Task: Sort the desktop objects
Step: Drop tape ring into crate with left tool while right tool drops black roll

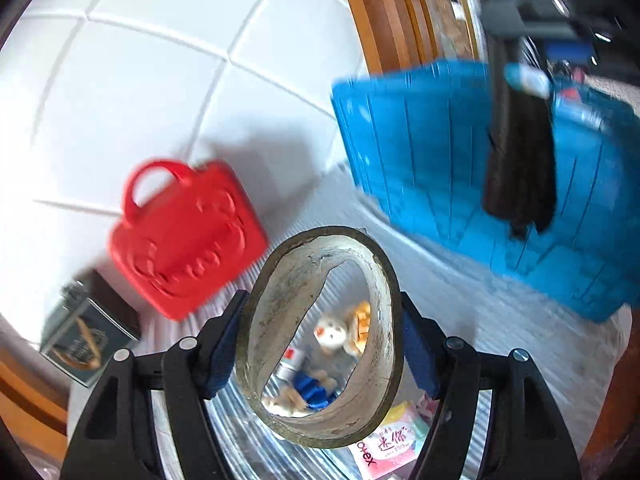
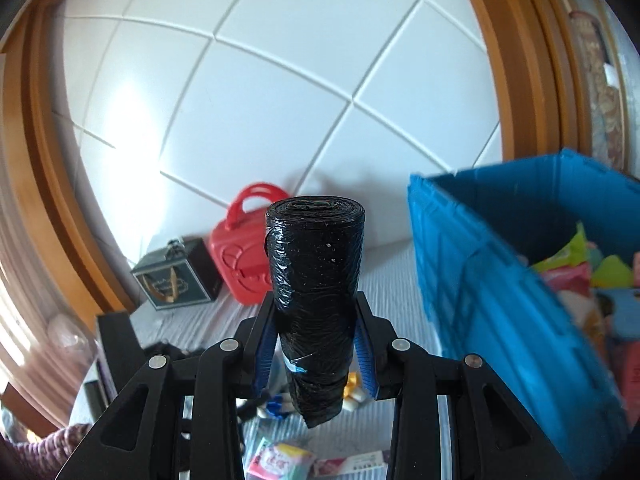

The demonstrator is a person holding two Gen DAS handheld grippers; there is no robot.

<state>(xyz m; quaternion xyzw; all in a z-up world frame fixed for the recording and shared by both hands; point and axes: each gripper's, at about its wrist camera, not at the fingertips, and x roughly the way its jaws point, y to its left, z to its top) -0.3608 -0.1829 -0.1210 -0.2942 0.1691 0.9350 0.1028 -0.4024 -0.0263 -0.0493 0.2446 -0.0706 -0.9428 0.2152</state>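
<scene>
Bag roll (image 2: 316,296) was glossy black w/ a small blue tape bit low down. Tape ring (image 1: 320,336) was dull olive outside, grubby cream inside. Crate (image 2: 500,280) was bright blue w/ ribbed sides. Toy bag (image 1: 184,236) was plain red w/ an embossed pattern. Box (image 2: 176,280) was dark grey-green w/ gold print. Gripper pads (image 2: 264,352) were blue on black frames. Wall (image 2: 260,80) was white tile w/ pale grout, wood trim orange-brown.
</scene>
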